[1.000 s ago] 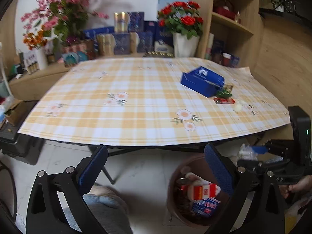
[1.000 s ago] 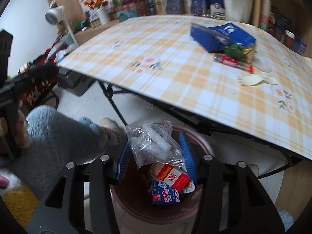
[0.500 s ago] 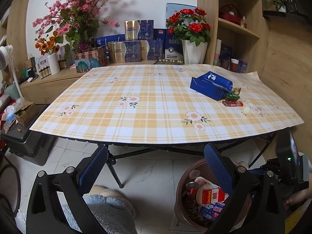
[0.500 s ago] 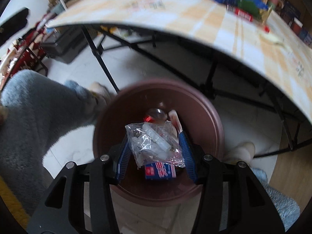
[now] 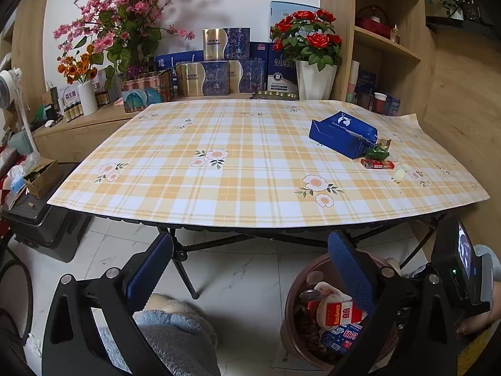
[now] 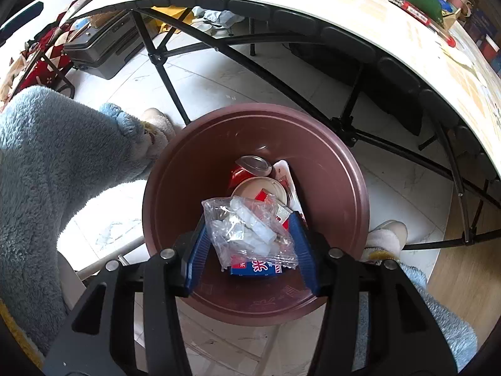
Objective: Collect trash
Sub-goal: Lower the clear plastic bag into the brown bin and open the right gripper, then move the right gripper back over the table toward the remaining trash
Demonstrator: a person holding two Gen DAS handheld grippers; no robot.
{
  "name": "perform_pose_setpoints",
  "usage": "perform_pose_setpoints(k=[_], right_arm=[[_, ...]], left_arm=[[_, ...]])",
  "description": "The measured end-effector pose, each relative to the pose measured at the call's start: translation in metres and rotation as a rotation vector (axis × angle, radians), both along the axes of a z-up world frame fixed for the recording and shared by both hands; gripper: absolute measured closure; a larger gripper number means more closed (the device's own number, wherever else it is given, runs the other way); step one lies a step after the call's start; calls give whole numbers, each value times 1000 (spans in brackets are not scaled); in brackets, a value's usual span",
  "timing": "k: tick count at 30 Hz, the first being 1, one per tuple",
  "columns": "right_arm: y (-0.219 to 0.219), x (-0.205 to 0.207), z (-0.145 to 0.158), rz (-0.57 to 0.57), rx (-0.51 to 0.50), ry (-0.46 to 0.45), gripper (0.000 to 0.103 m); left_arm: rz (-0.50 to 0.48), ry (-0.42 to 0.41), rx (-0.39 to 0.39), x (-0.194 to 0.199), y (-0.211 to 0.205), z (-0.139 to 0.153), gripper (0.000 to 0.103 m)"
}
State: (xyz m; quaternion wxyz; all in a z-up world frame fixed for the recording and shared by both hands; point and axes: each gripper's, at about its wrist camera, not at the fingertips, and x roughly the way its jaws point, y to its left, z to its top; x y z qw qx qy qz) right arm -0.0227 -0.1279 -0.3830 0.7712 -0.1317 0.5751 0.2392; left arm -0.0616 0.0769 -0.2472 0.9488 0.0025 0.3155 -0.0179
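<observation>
Trash bag (image 6: 247,232) pinched in right gripper (image 6: 250,241) above bin (image 6: 344,188); left gripper (image 5: 250,269) spread, empty

Bin (image 6: 344,194) mouth open at frame centre, half-filled with trash. Table frame bars (image 6: 281,81) cross above it; fleece-clad leg (image 6: 47,172) crowds left side.

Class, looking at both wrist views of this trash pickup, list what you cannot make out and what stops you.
- Bin bottom, right wrist view: hidden under the clear plastic bag and other trash.
- Blue packet in the bin: print mostly covered by the bag.
- Small pale item on the tablecloth, left wrist view: too small to identify.
- Bin's right side, left wrist view: hidden by the left gripper's fingers.
</observation>
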Motion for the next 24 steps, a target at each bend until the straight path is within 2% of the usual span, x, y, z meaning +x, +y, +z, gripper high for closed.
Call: perform_pose_setpoints(k=[6,12,15,24], right_arm=[[-1,0,0,-10,-3,-1,50],[-4,2,4,-34,-7,-31,16],[-8,5,4,-59,-7,-30,10],[-12,7,4,-78,-3,-36,8]], left_arm=[[2,1,-2,0,1,1,6],[2,5,0,0,1,1,6],[1,5,-1,0,1,1,6],[1,5,-1,0,2,1,6]])
